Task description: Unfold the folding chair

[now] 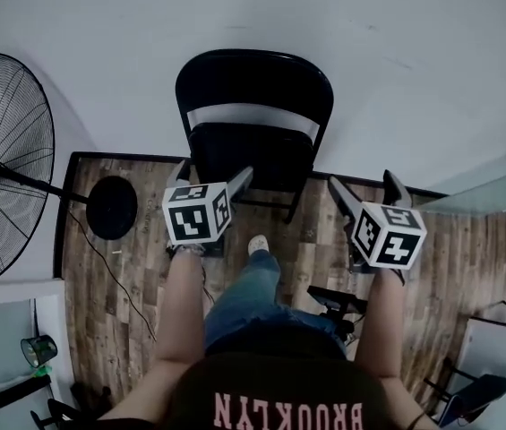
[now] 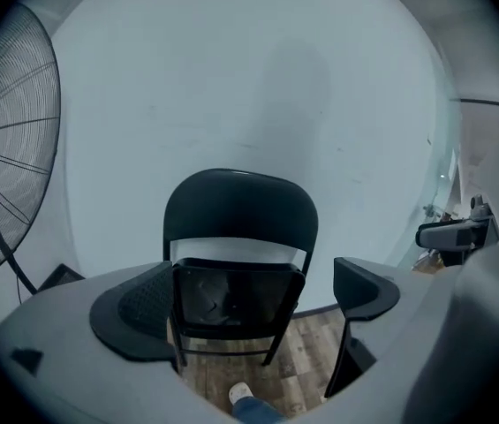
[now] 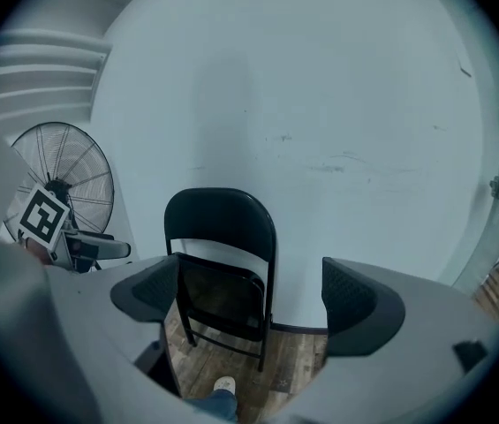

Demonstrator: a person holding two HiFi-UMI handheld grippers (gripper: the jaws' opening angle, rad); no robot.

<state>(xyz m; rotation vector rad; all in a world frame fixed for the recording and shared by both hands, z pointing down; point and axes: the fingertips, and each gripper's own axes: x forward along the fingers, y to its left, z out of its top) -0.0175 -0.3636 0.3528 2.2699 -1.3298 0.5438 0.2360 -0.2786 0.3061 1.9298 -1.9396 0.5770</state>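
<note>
A black metal folding chair point(image 1: 253, 128) stands folded flat against the white wall, its seat panel tipped up under the rounded backrest. The left gripper view shows the chair point(image 2: 236, 263) between the jaws, a short way off; in the right gripper view the chair point(image 3: 221, 268) sits left of centre. My left gripper point(image 1: 212, 186) is open and held in front of the chair's lower left. To the chair's right my right gripper point(image 1: 364, 195) is open too. Neither touches the chair. The person's shoe point(image 1: 258, 245) is just before the chair's legs.
A large black pedestal fan point(image 1: 6, 164) stands at the left with its round base point(image 1: 112, 207) on the wood floor and a cable trailing. A dark stand point(image 1: 338, 303) lies near the right leg. Furniture pieces sit at the bottom right point(image 1: 476, 392).
</note>
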